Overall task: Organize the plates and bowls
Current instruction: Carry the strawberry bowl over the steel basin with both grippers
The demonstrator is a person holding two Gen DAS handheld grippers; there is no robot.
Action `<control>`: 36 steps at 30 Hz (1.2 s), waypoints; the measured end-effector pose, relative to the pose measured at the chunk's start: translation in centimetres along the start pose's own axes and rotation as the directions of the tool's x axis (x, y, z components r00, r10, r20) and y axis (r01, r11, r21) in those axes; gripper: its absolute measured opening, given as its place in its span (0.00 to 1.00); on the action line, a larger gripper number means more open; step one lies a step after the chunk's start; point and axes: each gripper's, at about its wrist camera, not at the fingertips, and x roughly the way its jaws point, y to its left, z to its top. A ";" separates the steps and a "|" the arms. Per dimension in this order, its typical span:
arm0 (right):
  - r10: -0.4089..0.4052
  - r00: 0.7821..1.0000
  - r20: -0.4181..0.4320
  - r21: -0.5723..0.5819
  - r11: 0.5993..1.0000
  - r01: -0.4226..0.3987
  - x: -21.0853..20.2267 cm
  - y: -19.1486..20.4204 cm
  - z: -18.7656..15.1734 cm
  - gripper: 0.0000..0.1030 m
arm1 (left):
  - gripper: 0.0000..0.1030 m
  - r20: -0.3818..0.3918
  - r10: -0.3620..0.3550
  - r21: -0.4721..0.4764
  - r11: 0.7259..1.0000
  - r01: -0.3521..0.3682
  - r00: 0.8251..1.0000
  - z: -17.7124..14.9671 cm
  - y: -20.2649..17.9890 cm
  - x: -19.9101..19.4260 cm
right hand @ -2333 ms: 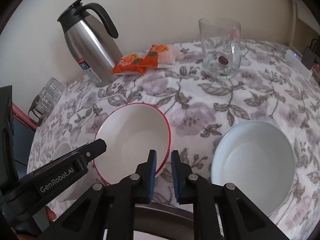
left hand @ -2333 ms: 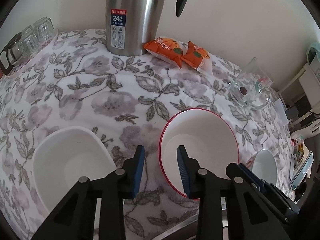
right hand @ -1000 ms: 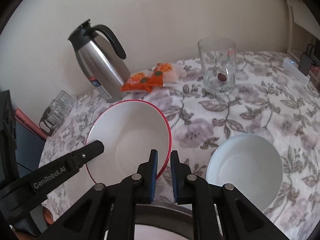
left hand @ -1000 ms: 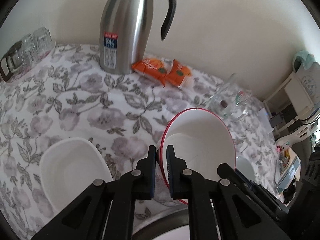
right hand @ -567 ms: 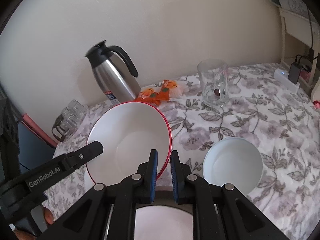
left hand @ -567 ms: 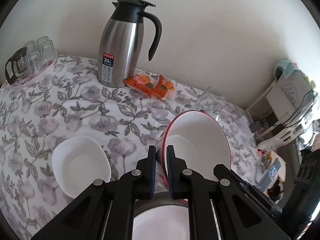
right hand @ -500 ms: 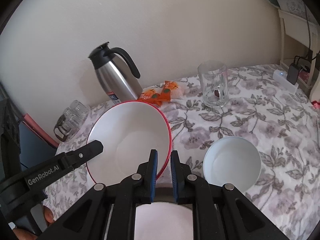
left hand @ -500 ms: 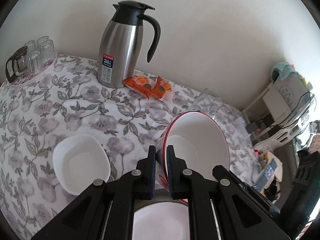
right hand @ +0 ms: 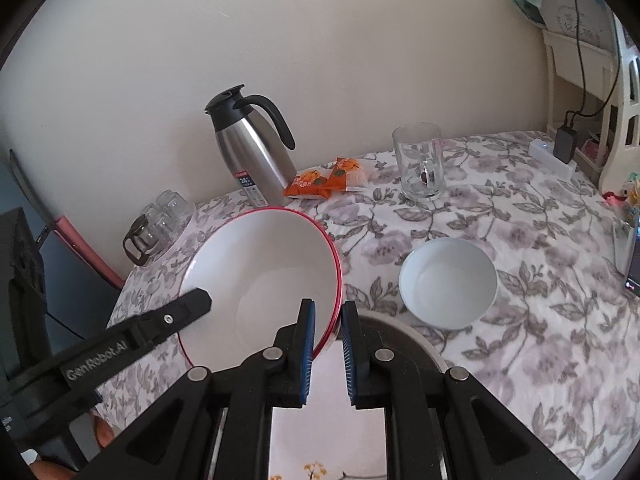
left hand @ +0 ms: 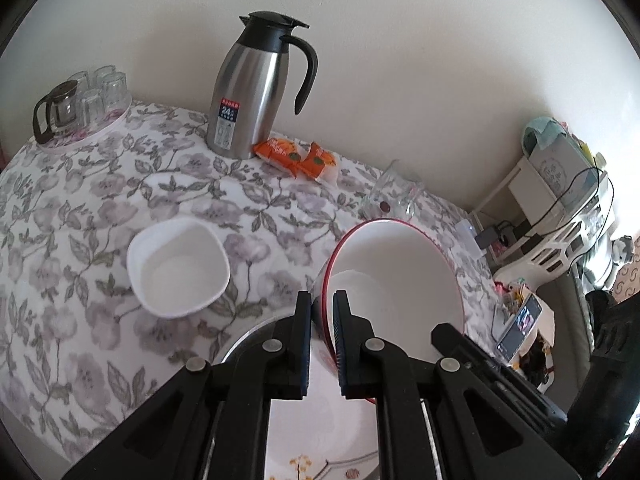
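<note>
Red-rimmed bowl (left hand: 394,280): in the left wrist view your left tool (left hand: 322,312) is clenched on its near-left rim, and the bowl hangs tilted above the plate (left hand: 320,412) at the counter (left hand: 60,200) edge. The square white bowl (left hand: 178,266) sits left of the red-rimmed bowl, well apart. With only a thin rim pinched, the bowl could swing or slide out if you jerk or twist 1 hand against the other.

In the right wrist view your right tool (right hand: 326,320) is clenched on the opposite rim, with the round white bowl (right hand: 448,282) just right of the red-rimmed bowl. If your 2 hands drift apart or together, the rim could pop free and the bowl would strike the plate.
</note>
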 end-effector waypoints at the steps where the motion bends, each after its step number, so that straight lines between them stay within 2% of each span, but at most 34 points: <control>1: -0.001 1.000 0.002 -0.004 1.000 0.001 -0.2 0.1 -0.3 0.14 | 0.10 -0.003 -0.003 -0.002 1.000 0.003 1.000 -0.3 0.1 -0.1; 10: 0.009 0.999 -0.051 0.009 1.000 -0.009 -0.5 -0.6 -3.5 0.15 | 0.10 -0.013 0.008 0.018 1.000 -0.008 1.000 -2.9 0.3 -0.9; 23: -0.019 0.996 -0.092 -0.016 1.000 0.017 -0.7 -0.9 -6.0 0.15 | 0.10 -0.097 0.014 0.001 1.000 -0.014 0.995 -5.9 1.3 0.3; 36: -0.030 0.989 -0.146 -0.014 0.999 0.029 0.4 -1.5 -6.5 0.15 | 0.10 -0.165 0.022 -0.007 1.000 -0.024 0.986 -6.4 1.8 1.7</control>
